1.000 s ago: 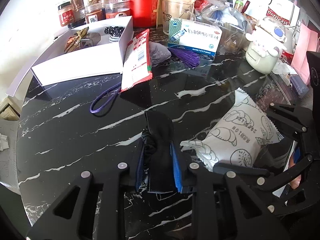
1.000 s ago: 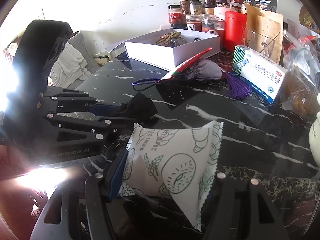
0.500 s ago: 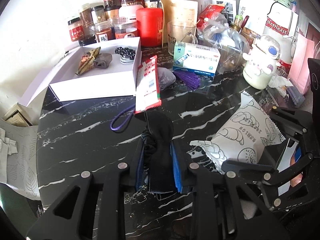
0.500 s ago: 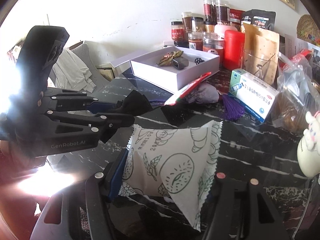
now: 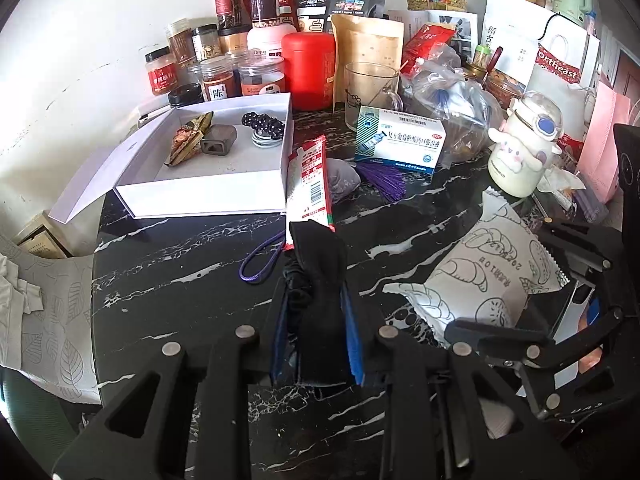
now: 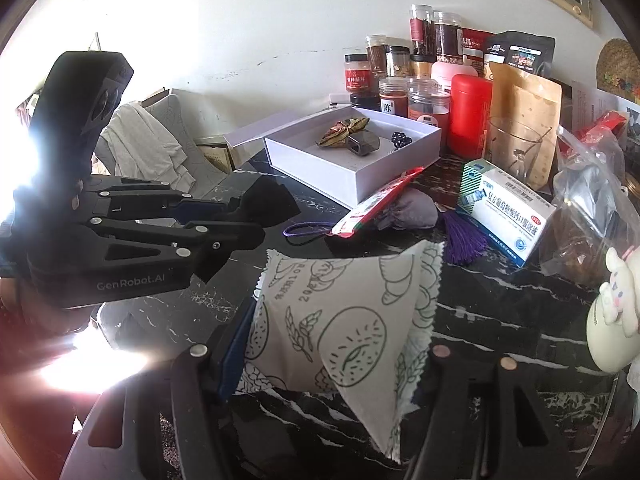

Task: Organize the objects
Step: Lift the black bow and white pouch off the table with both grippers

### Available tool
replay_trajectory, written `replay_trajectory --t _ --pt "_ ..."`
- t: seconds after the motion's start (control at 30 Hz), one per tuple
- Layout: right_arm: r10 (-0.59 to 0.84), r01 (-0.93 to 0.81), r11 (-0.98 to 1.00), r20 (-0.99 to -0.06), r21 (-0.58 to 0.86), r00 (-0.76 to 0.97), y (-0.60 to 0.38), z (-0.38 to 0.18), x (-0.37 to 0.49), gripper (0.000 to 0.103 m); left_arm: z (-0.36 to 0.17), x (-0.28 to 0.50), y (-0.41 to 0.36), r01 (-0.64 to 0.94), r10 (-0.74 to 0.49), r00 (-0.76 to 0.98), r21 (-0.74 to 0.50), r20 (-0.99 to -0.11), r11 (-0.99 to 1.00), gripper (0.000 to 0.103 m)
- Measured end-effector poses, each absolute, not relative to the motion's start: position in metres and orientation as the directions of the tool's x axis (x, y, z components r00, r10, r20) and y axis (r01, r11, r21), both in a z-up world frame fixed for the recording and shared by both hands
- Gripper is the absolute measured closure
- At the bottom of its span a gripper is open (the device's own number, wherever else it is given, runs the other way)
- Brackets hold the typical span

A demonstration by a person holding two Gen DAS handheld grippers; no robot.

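The left gripper (image 5: 316,312) clamps a soft, limp black cloth pouch (image 5: 318,280); the right gripper (image 6: 332,344) pinches a light, puffy snack packet (image 6: 340,320) across its middle, both above the marble table (image 5: 180,272). Squeeze gently: contents likely crush.

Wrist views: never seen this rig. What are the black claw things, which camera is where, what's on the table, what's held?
No robot: a person carries a two-finger gripper in each hand, with a fisheye camera looking along its fingers. One picture is from each gripper. The left gripper is shut on a black pouch. The right gripper is shut on a white snack packet. On the black marble table sit an open white box, a red sachet, a medicine carton and jars behind.
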State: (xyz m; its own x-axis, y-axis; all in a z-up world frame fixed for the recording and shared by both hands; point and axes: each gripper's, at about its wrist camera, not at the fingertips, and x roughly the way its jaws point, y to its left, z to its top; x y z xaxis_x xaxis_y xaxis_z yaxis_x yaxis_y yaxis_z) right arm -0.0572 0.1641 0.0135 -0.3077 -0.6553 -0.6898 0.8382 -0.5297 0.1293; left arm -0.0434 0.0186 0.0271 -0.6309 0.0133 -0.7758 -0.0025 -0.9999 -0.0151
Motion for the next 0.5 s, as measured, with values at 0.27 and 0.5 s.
replay_trajectory --t 0.27,0.5 --pt "-0.659 0.847 -0.517 -0.688 0.122 -0.303 0.148 0.019 -0.077 0.040 0.030 -0.065 0.006 0.002 0.009 -0.620 -0.013 -0.785 -1.000 0.080" --pt "-0.667 0.859 -0.497 -0.688 0.124 -0.286 0.128 0.022 -0.098 0.040 0.033 -0.092 -0.008 0.011 -0.006 -0.611 0.000 -0.792 -1.000 0.080"
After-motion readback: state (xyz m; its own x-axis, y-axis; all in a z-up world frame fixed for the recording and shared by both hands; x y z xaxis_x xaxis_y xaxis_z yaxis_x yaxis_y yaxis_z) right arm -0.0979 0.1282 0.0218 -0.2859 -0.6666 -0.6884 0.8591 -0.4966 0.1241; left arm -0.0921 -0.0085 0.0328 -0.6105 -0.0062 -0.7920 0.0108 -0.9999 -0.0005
